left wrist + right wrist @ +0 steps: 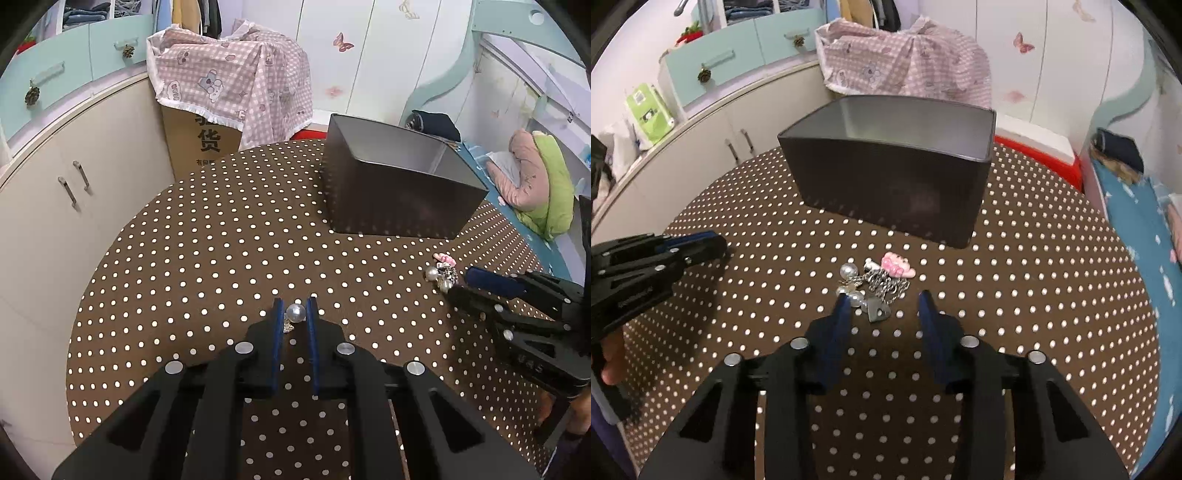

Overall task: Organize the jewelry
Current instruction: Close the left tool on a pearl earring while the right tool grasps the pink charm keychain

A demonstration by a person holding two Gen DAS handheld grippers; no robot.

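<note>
My left gripper (295, 308) is shut on a pearl earring (296, 313), held just above the polka-dot table; it also shows at the left of the right wrist view (713, 240). My right gripper (884, 299) is open, its fingertips on either side of a small jewelry pile (875, 284): pearl earrings, a silver chain and a pink charm (897, 266). The same pile shows in the left wrist view (443, 275) with the right gripper (461, 286) beside it. An open dark metal box (399, 184) (890, 184) stands behind the pile.
The round table has a brown cloth with white dots (221, 258). Behind it are a cardboard box under a pink checked cloth (229, 85), cream cabinets (55, 203) at the left and a bed with pillows (532, 177) at the right.
</note>
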